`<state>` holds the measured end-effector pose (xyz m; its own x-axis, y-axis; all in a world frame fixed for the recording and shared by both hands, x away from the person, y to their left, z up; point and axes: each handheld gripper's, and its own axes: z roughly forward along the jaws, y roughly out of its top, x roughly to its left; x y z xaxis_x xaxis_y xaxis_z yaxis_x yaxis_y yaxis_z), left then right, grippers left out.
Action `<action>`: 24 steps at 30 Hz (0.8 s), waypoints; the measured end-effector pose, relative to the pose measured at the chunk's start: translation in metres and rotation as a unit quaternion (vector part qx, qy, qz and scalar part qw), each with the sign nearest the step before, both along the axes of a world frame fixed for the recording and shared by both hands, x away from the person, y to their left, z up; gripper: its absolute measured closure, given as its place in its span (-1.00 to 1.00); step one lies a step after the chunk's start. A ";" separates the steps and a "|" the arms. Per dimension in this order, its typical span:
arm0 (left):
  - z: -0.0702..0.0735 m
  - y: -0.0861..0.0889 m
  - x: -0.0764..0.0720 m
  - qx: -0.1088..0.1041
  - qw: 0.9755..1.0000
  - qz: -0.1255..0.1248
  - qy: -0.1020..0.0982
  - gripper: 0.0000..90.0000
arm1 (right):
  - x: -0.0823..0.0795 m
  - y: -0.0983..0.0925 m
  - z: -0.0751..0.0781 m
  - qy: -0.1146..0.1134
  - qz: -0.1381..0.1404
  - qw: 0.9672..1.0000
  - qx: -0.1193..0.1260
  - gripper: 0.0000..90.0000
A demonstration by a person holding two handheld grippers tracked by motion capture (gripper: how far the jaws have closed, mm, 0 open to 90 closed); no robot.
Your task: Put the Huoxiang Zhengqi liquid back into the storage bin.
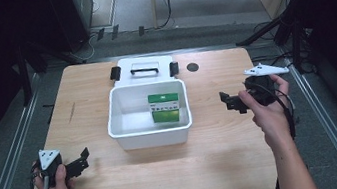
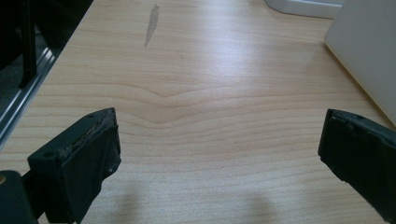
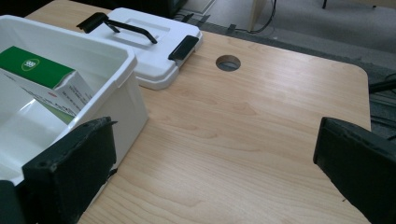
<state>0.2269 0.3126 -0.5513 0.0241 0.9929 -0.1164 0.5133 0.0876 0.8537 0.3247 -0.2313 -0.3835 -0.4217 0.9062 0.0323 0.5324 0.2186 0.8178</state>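
Green-and-white carton lies inside the white bin; right tongs beside it and left tongs both gape empty.

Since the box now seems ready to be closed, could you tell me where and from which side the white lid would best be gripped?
Probably by the black handle across the middle of the white lid. The lid lies flat behind the white box, handle up, so a gripper coming from above with its jaws across the bar should fit. The right gripper is open and nearer.
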 end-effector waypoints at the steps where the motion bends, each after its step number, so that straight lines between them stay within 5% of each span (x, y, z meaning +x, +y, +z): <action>1: 0.000 0.000 0.000 0.000 1.000 0.000 0.000 -1.00 | -0.002 -0.002 -0.002 -0.003 -0.003 1.000 0.002 -1.00; 11: 0.000 0.000 0.000 -0.001 1.000 0.002 0.001 -1.00 | -0.023 -0.029 -0.030 -0.022 -0.019 0.999 0.012 -1.00; 21: 0.000 0.000 0.000 -0.002 1.000 0.002 0.000 -1.00 | -0.045 -0.058 -0.066 -0.022 -0.041 0.997 0.060 -1.00; 24: 0.000 0.000 0.000 -0.002 1.000 0.003 0.001 -1.00 | -0.051 -0.069 -0.078 -0.033 -0.056 0.997 0.048 -1.00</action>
<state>0.2264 0.3131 -0.5511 0.0186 0.9925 -0.1205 0.5153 0.0938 0.8519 0.2740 -0.2999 -0.4616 -0.3218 0.9419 0.0962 0.4930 0.0800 0.8664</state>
